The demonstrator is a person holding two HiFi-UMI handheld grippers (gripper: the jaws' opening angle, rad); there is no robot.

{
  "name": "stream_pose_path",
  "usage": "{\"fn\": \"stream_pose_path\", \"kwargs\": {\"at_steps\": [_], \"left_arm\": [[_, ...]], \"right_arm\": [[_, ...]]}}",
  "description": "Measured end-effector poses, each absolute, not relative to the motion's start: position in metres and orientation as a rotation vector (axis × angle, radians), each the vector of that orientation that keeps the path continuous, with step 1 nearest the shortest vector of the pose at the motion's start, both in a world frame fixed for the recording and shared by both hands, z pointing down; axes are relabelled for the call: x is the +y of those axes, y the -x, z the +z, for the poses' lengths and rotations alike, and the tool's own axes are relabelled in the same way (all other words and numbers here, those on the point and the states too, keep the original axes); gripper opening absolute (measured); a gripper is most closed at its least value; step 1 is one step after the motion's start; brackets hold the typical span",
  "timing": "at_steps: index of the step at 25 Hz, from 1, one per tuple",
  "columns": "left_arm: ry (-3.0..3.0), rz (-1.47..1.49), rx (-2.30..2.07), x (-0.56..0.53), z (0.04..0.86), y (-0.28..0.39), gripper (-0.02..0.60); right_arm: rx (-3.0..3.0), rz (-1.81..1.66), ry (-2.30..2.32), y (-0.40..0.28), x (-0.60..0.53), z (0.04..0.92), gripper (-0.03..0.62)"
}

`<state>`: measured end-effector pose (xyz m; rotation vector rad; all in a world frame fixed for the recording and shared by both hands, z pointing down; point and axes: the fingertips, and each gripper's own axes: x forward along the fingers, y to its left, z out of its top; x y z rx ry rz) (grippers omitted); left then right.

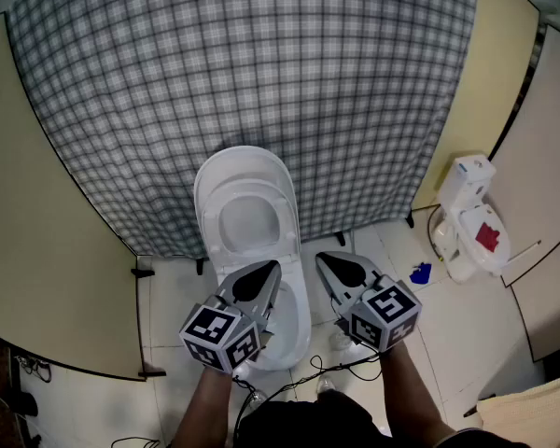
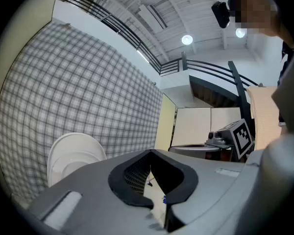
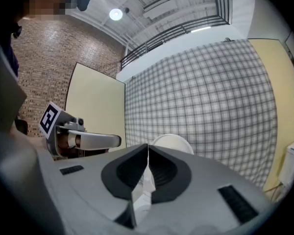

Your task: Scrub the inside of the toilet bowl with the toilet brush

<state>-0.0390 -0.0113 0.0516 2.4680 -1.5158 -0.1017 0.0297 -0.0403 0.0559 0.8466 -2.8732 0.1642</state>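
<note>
A white toilet stands in front of a checked cloth, its lid and seat ring raised at the back. Its bowl rim shows between my two grippers, and the bowl is partly hidden under the left one. My left gripper hangs over the bowl, shut and empty. My right gripper is just right of the bowl, also shut on nothing. The left gripper view shows the shut jaws and the raised lid at the left. The right gripper view shows the closed tips with the lid behind. I see no toilet brush for certain.
The checked cloth covers the wall behind the toilet. Cream partitions close in on the left and right. A white object with a red patch and a small blue thing sit on the tiled floor at the right. Cables trail near my feet.
</note>
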Motion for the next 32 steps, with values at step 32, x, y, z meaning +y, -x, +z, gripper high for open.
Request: {"fn": "stream_pose_path", "kwargs": {"at_steps": [32], "left_arm": [[-2.19,0.261,-1.175,-0.026,0.491,-0.117,-0.014]], "right_arm": [[-2.105,0.652,-1.099,-0.241,-0.063,0.58,0.142]]}}
